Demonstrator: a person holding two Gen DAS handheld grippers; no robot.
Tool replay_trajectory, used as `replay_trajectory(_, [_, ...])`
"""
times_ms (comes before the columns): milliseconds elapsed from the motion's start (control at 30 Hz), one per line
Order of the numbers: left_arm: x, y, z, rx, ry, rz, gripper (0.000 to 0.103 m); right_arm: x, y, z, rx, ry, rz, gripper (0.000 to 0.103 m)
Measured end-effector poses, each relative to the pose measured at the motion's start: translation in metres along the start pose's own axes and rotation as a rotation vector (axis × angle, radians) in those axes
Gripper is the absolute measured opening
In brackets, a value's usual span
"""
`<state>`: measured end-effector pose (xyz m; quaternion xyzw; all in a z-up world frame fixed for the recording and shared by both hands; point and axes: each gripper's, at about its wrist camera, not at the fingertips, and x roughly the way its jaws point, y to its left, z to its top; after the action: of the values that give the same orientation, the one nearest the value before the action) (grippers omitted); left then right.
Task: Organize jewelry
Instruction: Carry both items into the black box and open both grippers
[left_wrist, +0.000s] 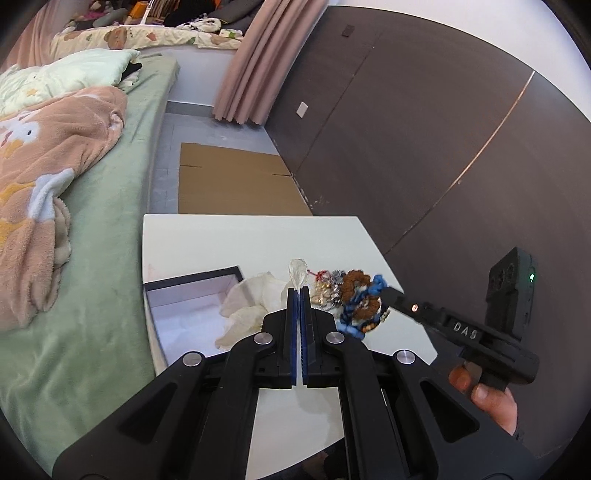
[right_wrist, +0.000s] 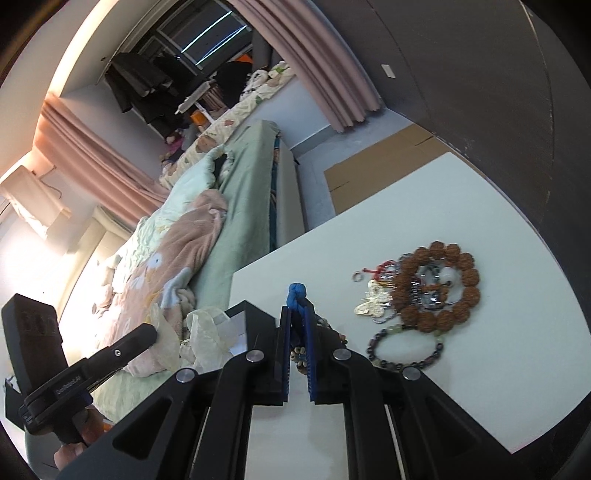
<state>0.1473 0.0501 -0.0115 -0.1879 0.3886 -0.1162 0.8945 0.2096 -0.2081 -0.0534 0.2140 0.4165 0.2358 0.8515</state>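
On the white table (right_wrist: 461, 206), left tongs (left_wrist: 299, 291) pinch a clear pendant (left_wrist: 297, 272); right tongs (right_wrist: 297, 308) pinch a half-hidden blue cord (right_wrist: 296, 291).

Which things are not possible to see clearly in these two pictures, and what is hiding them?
- Black box interior: left wrist view, its near part sits behind the left gripper; right wrist view, cream cloth covers it.
- Blue cord piece: right wrist view, its lower part is hidden by the right gripper.
- Small chains inside the brown bead bracelet: tangled, too small.

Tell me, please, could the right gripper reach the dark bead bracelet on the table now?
Probably not yet: the right gripper is shut on the blue cord, though the dark bead bracelet lies uncovered just beside it.
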Motion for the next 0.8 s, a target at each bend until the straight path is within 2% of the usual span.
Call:
replay_trajectory(33, [-0.001,0.004,-0.001,0.000,0.008,0.014,0.010,0.000,0.002,-0.001,-0.006,-0.002,0.003,0.007])
replay_trajectory(100, [-0.003,0.012,-0.003,-0.011,0.010,0.050,0.074,0.002,0.008,-0.003,-0.007,0.004,0.027,0.007])
replay_trajectory(133, [-0.010,0.016,-0.003,-0.012,-0.019,0.066,0.077,0.003,0.010,-0.004,-0.005,0.009,0.042,0.007])
replay_trajectory(233, [-0.023,0.024,-0.002,-0.007,-0.050,0.089,0.077,0.004,0.023,-0.006,-0.032,0.012,0.065,0.007])
replay_trajectory(433, [-0.033,0.047,0.001,-0.064,-0.062,0.107,0.077,0.012,0.057,-0.011,-0.092,0.019,0.142,0.007])
replay_trajectory(500, [-0.035,0.051,0.001,-0.079,-0.070,0.113,0.081,0.016,0.066,-0.014,-0.102,0.027,0.166,0.007])
replay_trajectory(600, [-0.037,0.055,0.001,-0.088,-0.078,0.122,0.084,0.028,0.085,-0.018,-0.123,0.071,0.198,0.012])
replay_trajectory(633, [-0.036,0.057,0.001,-0.094,-0.078,0.123,0.084,0.032,0.088,-0.019,-0.128,0.091,0.203,0.022])
replay_trajectory(667, [-0.036,0.058,0.001,-0.098,-0.077,0.122,0.084,0.035,0.089,-0.020,-0.132,0.102,0.202,0.051])
replay_trajectory(700, [-0.036,0.058,0.001,-0.102,-0.075,0.120,0.084,0.035,0.088,-0.021,-0.133,0.092,0.190,0.062])
replay_trajectory(733, [-0.034,0.058,0.001,-0.105,-0.074,0.119,0.084,0.030,0.086,-0.021,-0.132,0.059,0.164,0.066])
replay_trajectory(800, [-0.031,0.057,0.001,-0.108,-0.071,0.117,0.084,0.026,0.078,-0.018,-0.118,0.054,0.158,0.066])
